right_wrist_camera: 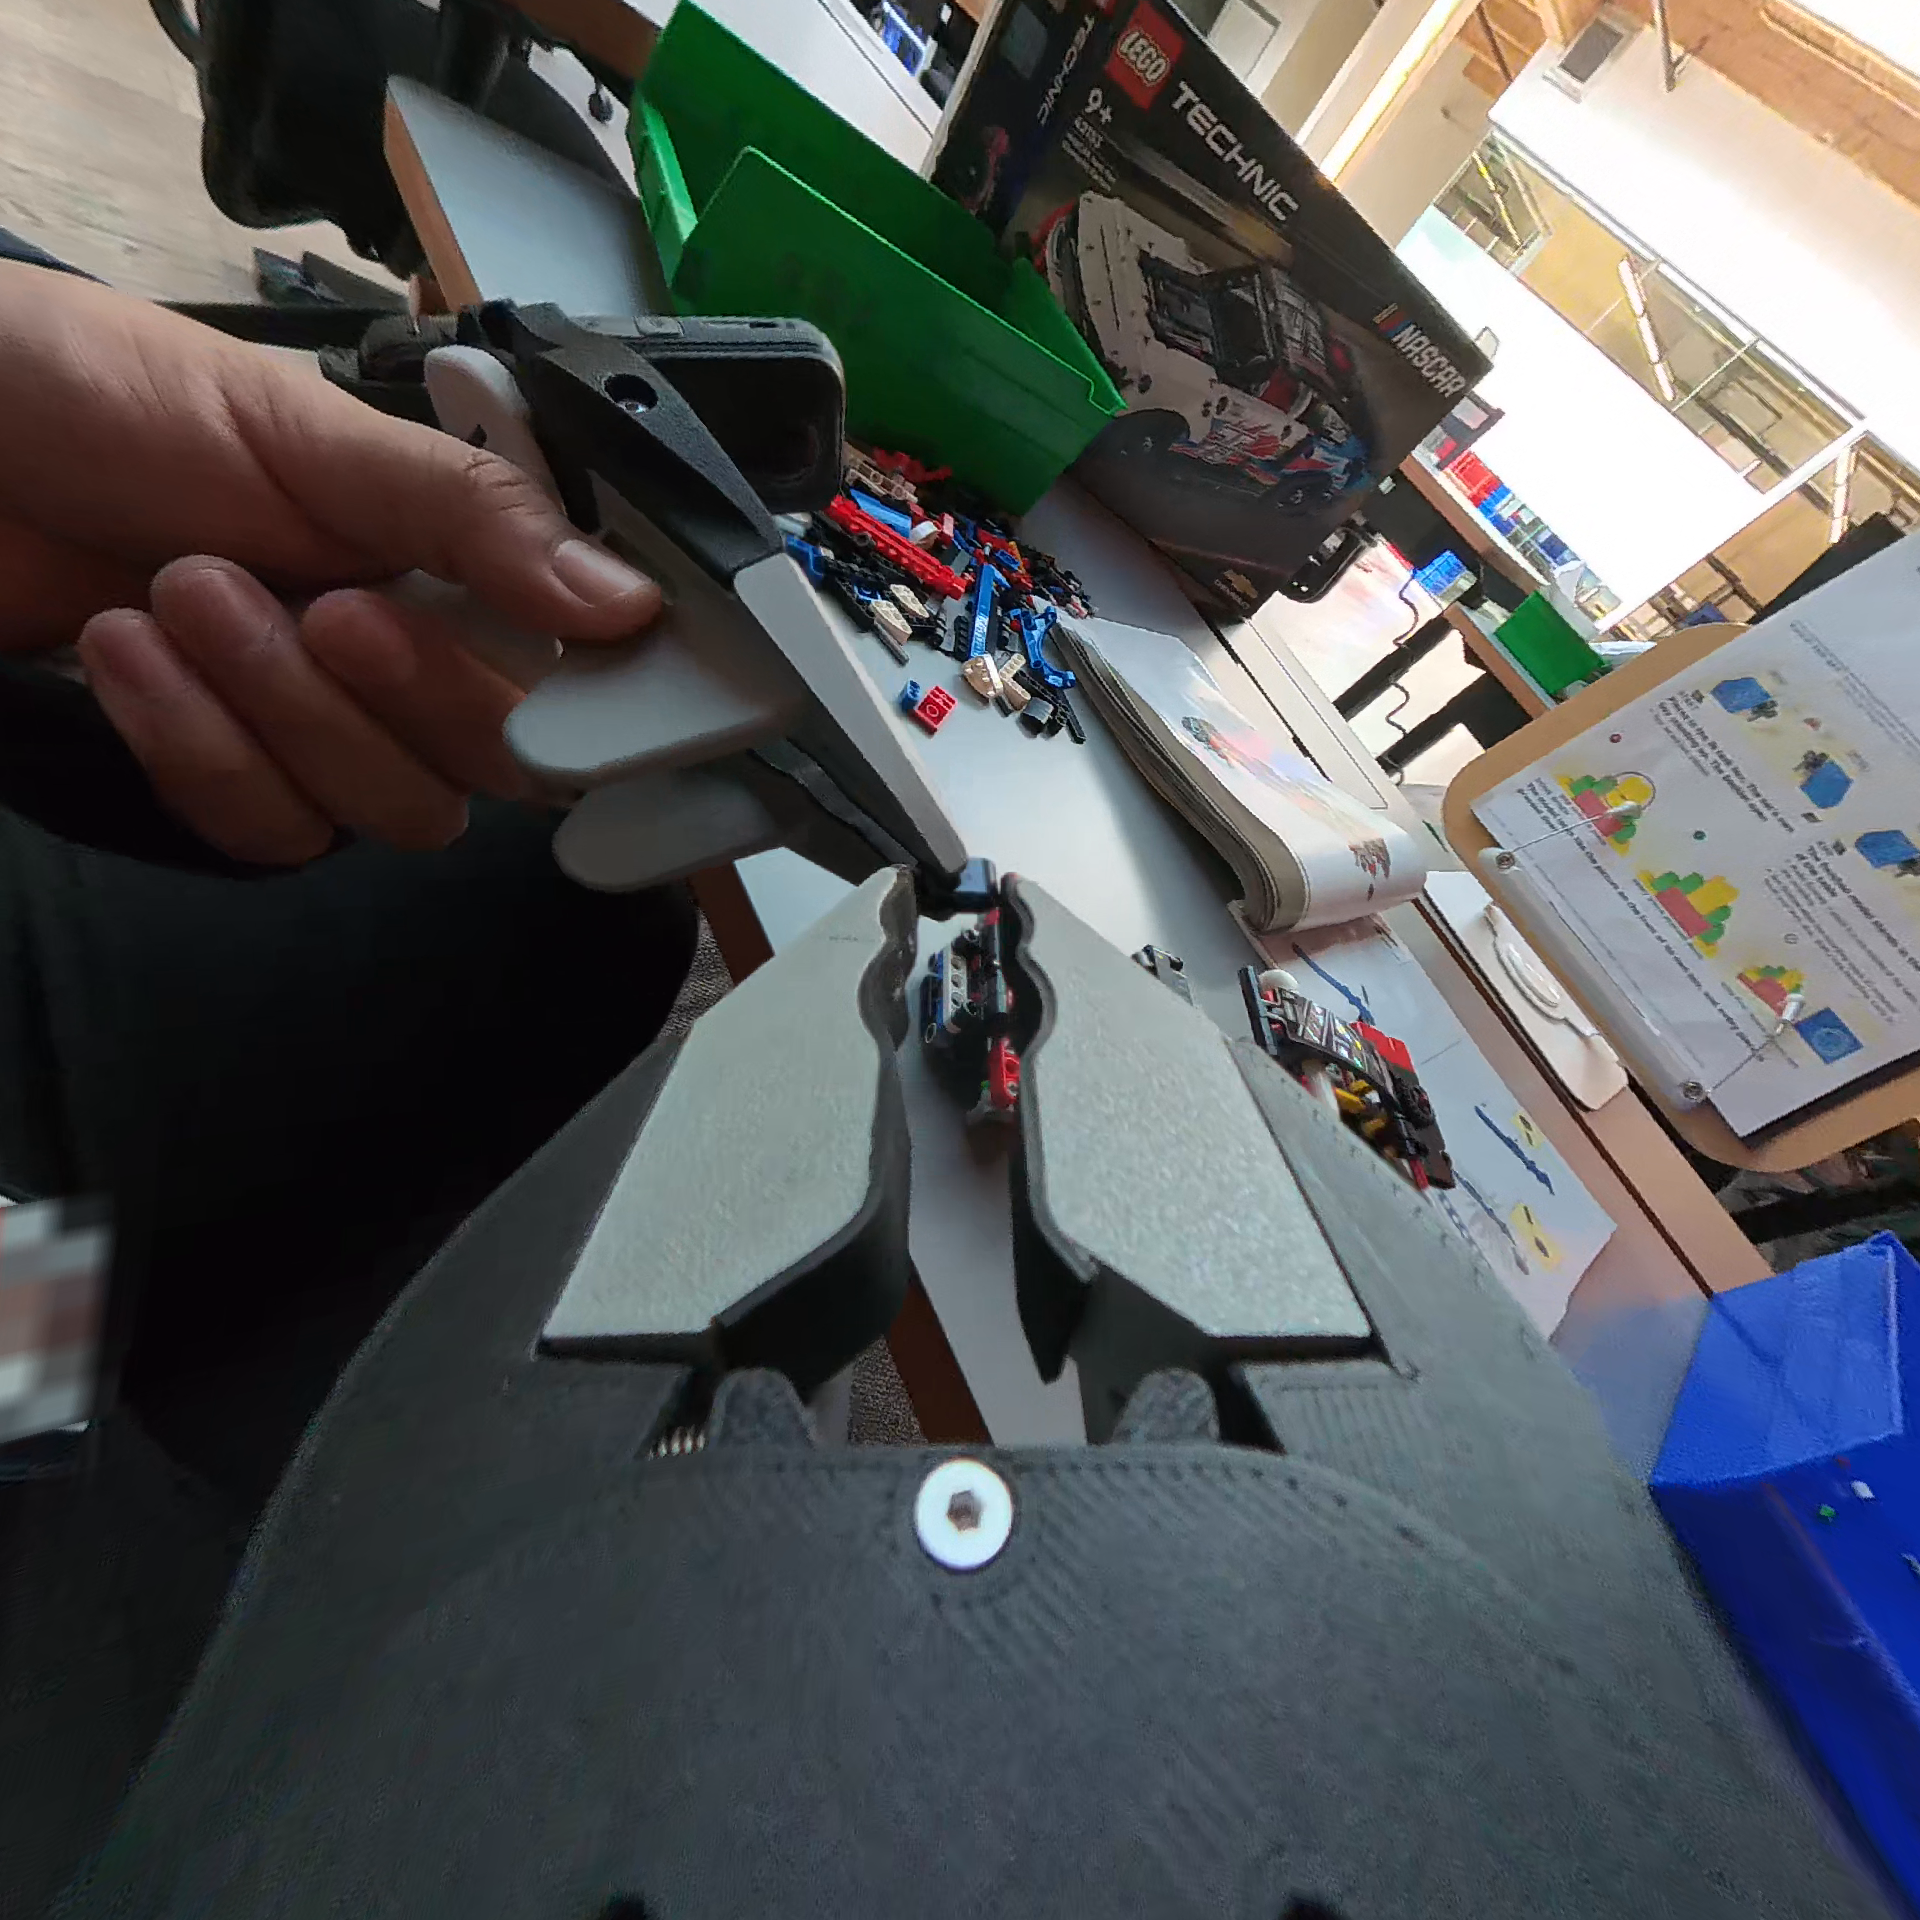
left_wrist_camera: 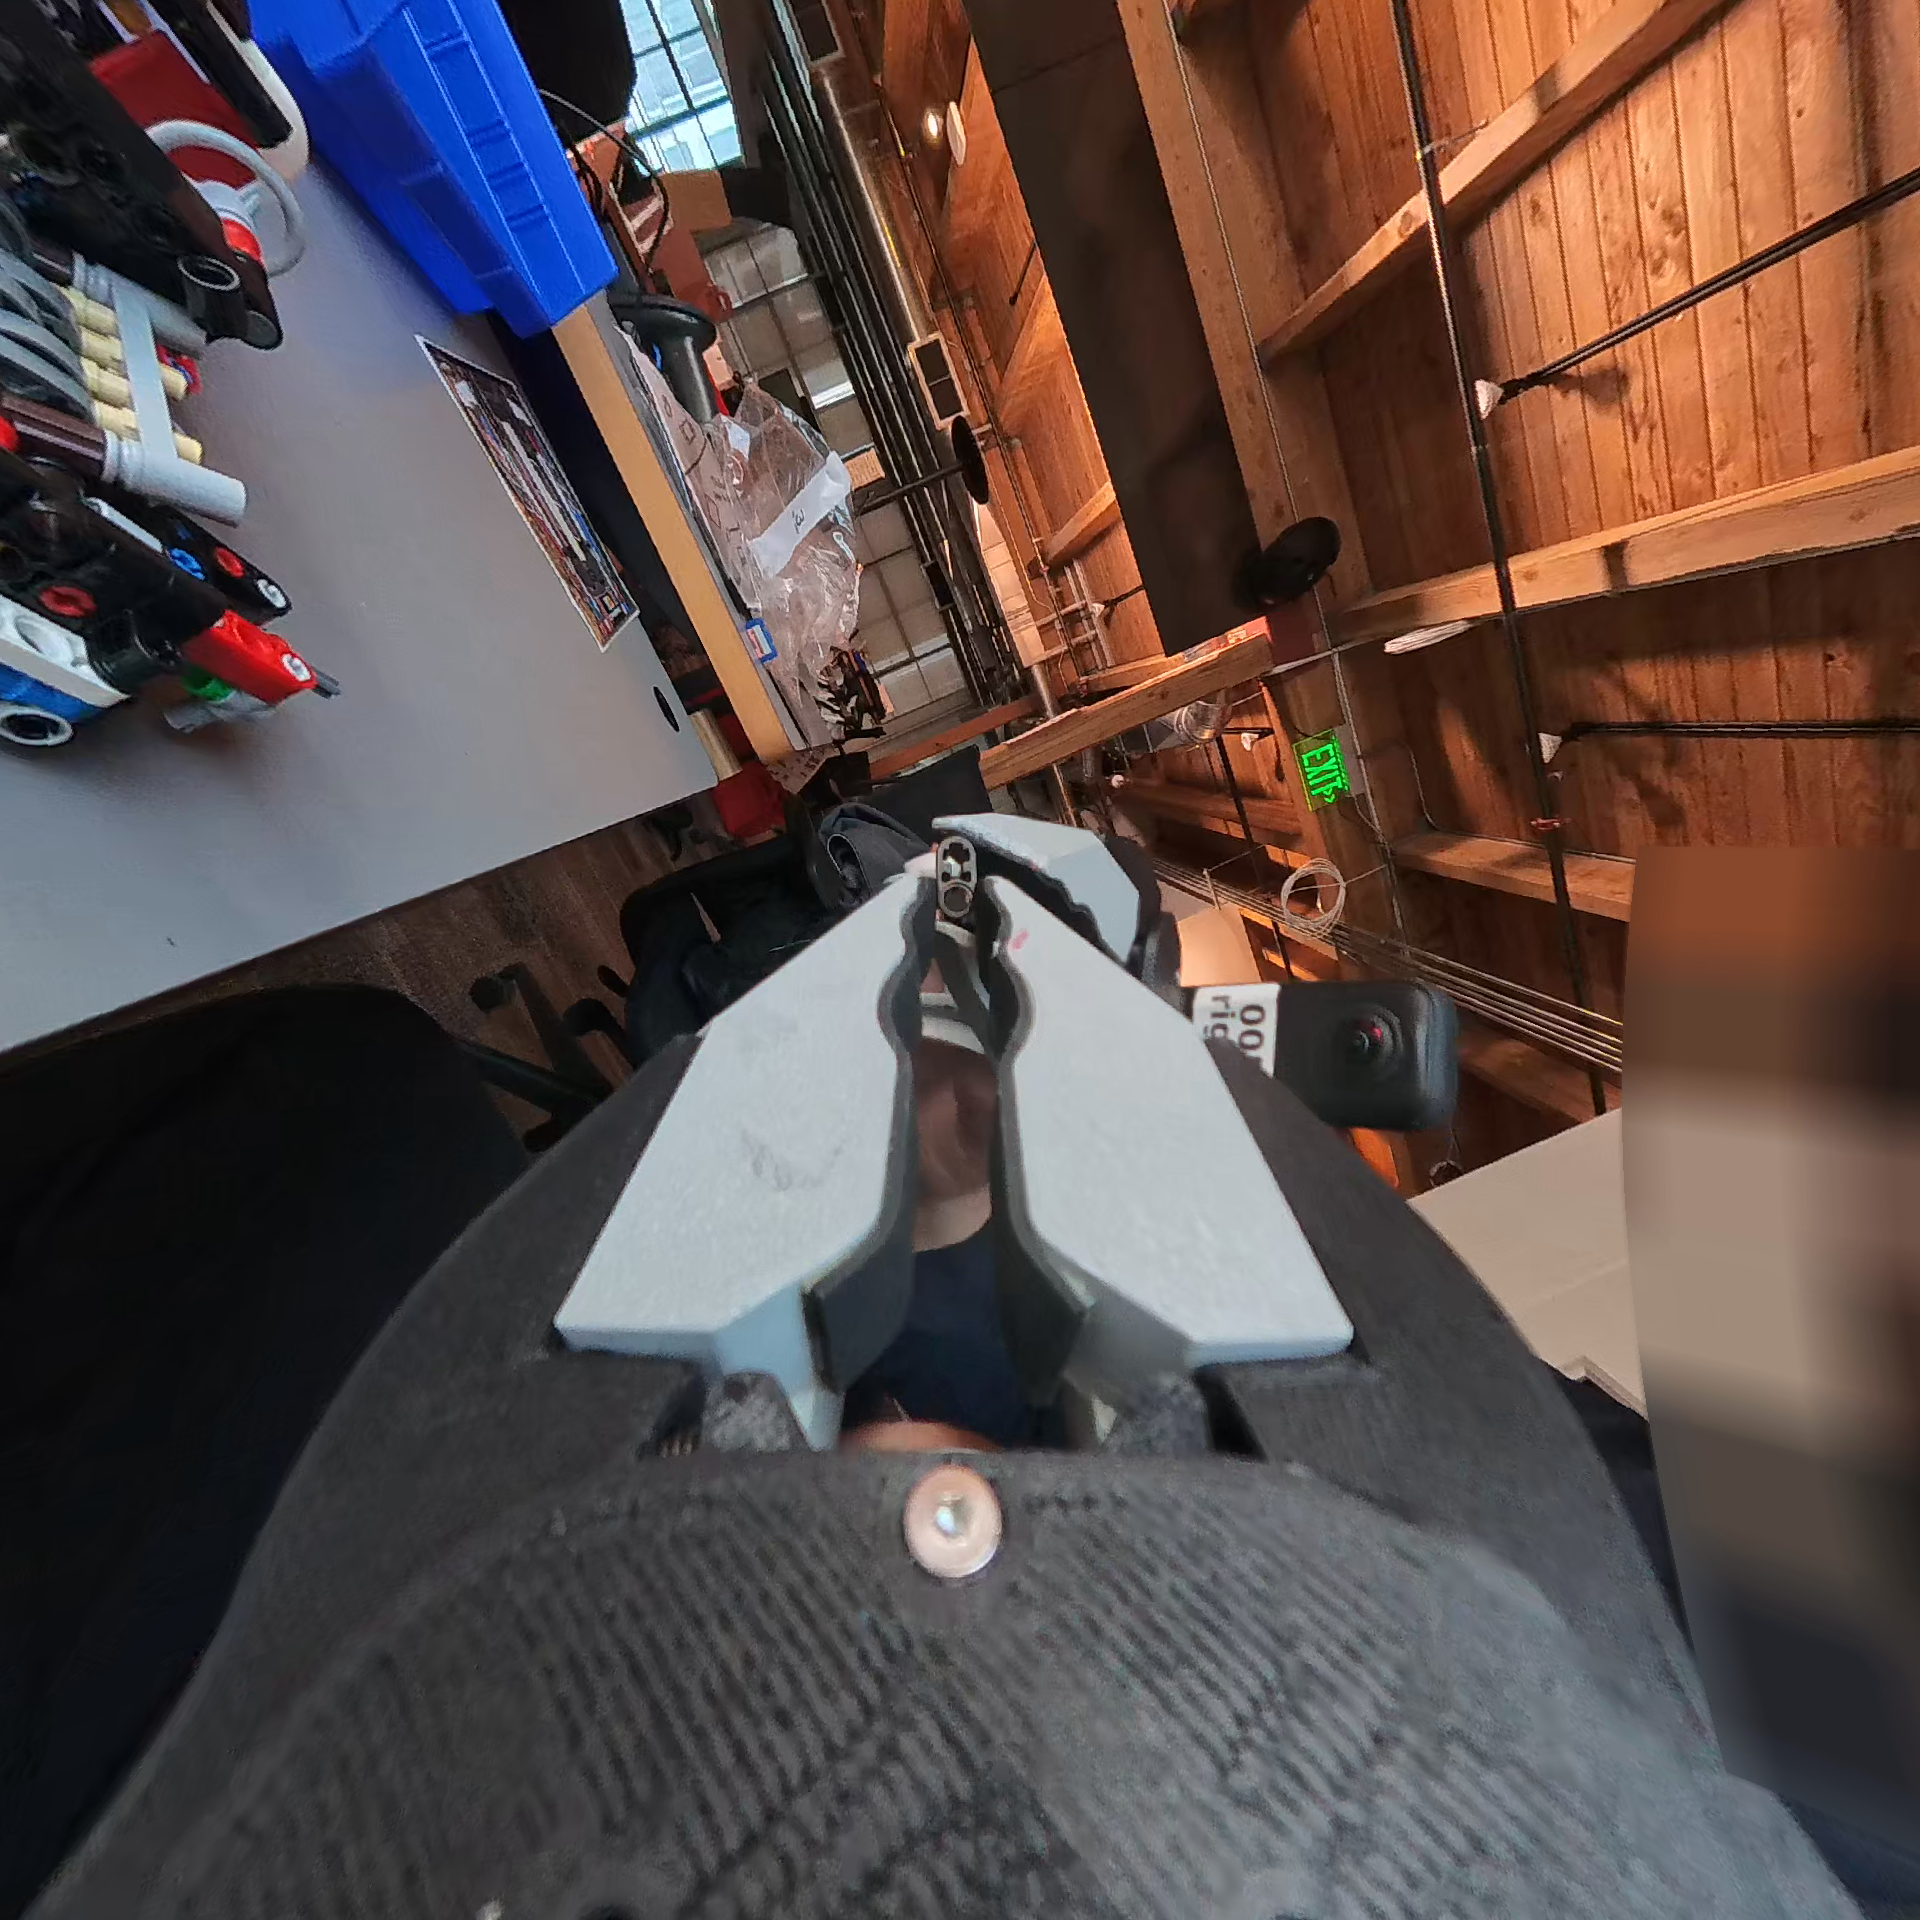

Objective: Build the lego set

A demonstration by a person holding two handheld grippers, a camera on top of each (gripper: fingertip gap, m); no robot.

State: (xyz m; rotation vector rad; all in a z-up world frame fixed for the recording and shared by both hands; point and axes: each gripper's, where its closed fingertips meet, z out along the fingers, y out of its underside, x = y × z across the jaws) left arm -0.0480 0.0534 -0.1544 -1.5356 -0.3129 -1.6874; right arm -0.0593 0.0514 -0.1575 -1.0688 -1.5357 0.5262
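A grey bench (right_wrist_camera: 1091, 831) is carrying a green bin (right_wrist_camera: 883, 301) at twelve o'clock and loose building pieces (right_wrist_camera: 956, 592) beneath it. At centre, a hand (right_wrist_camera: 260, 561) is bringing the left gripper (right_wrist_camera: 951, 868) tip to tip with the right gripper (right_wrist_camera: 961, 894). Both sets of jaws are pinching one small dark connector piece (left_wrist_camera: 956, 881) between them.
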